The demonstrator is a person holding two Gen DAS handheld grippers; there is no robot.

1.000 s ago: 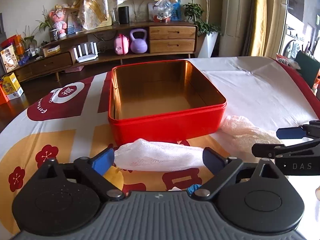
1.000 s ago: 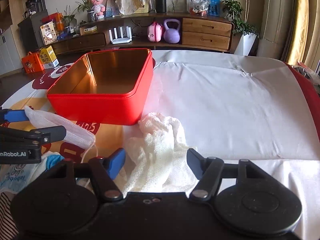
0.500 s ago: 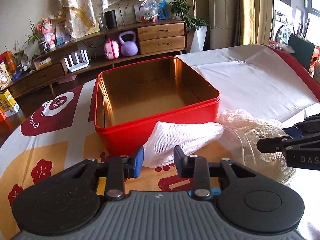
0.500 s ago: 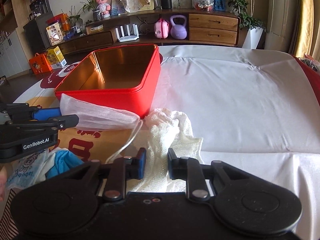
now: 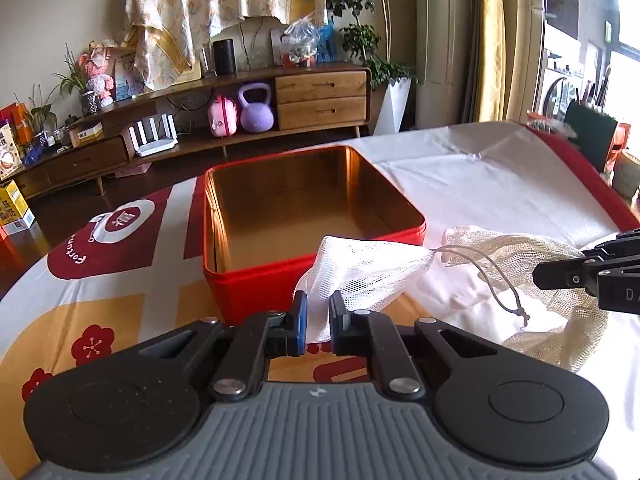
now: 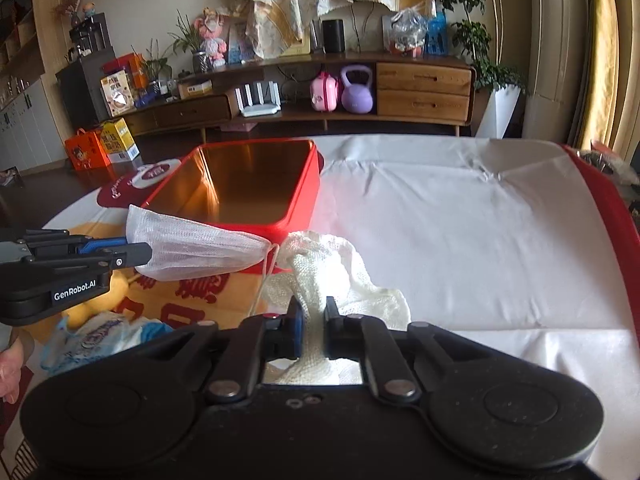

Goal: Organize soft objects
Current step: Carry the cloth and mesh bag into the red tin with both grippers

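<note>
- Bench (image 5: 480, 184): wide, covered by a smooth white cloth with creases on one side and a glossy printed cover in orange, red and white with plum blossoms on the other.
- Red rectangular metal tin (image 5: 256, 284), rounded corners, shiny gold inside, no lid, stands on the printed cover; nothing in it.
- Cream coarse-knit net cloth (image 6: 340, 276), soft and crumpled, lies on the white cloth just beside the tin's near corner; one bunched end is raised.
- White fine-mesh drawstring pouch (image 5: 360, 272), limp and gathered to a point at the cord end, held up in front of the tin's near wall; thin grey cord (image 5: 492, 276) dangles from it.
- Small blue-and-white printed fabric pieces (image 6: 100, 336) lie crumpled at the near edge, beside something yellow and soft; can't tell what.
- Left gripper (image 5: 318, 320): black, blue pads, jaws just closed, clamped on the mesh pouch's end.
- Right gripper (image 6: 311, 326): jaws just closed, pinching the knit cloth's raised end.
</note>
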